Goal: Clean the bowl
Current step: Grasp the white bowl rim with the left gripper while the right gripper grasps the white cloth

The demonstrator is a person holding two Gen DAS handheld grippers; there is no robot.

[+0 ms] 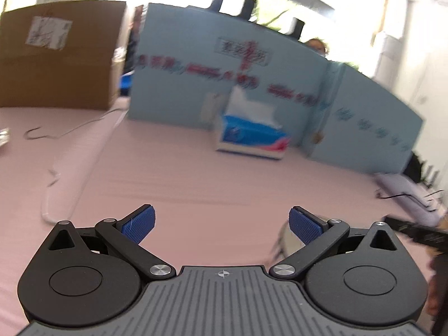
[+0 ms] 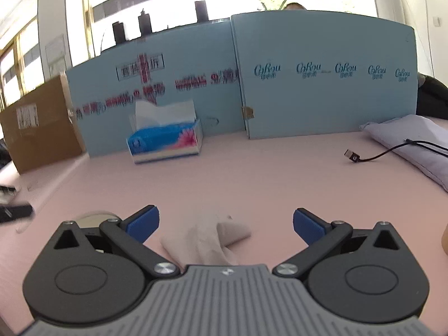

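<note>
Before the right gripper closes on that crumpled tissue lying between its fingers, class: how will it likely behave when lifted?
The tissue is crumpled and thin, so it will probably be floppy and sag once lifted. It looks very light, so the open right gripper may nudge it across the smooth pink table before pinching it. It seems unlikely to roll.

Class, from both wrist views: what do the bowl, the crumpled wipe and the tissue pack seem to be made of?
Bowl: probably polished metal, its rim shiny and silvery. Crumpled wipe: soft tissue or thin cloth, matte with limp folds. Tissue pack: likely glossy printed plastic film, white tissue poking out.
</note>
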